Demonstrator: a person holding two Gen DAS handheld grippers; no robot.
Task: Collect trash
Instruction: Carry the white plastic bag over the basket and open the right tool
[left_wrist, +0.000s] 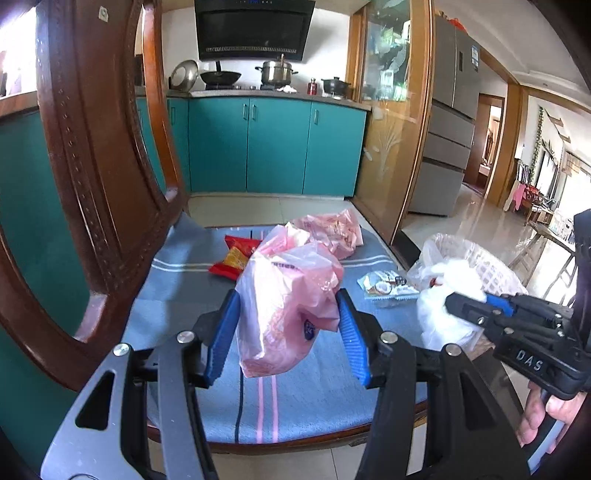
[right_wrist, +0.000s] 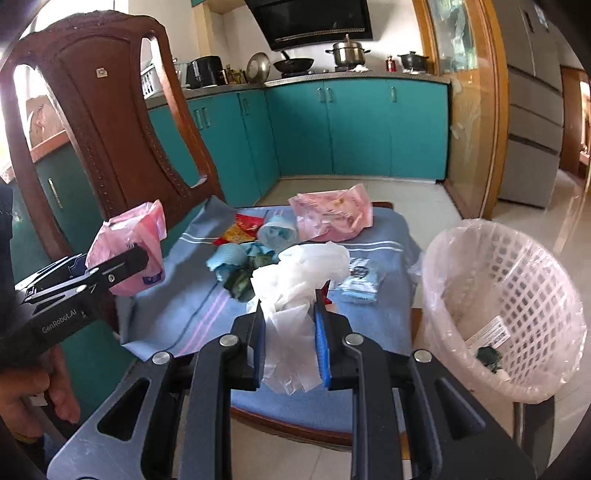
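My left gripper (left_wrist: 287, 299) is shut on a pink plastic bag (left_wrist: 288, 295), which hangs above the chair's blue striped cushion (left_wrist: 177, 295). In the right wrist view the same gripper (right_wrist: 123, 264) shows at the left with the pink bag (right_wrist: 127, 240). My right gripper (right_wrist: 288, 302) is shut on a white crumpled plastic wad (right_wrist: 303, 269), lifted over the cushion (right_wrist: 177, 310). The left wrist view shows it at the right edge (left_wrist: 461, 308) with the white wad (left_wrist: 439, 325). A white lined basket (right_wrist: 480, 229) stands right of the chair.
On the cushion lie a second pink bag (right_wrist: 332, 218), a red wrapper (left_wrist: 236, 258), light blue scraps (right_wrist: 229, 258) and a small packet (right_wrist: 360, 280). The tall wooden chair back (right_wrist: 99, 122) rises at the left. Teal cabinets (right_wrist: 354, 129) line the far wall. A hand (right_wrist: 26, 391) grips the left tool.
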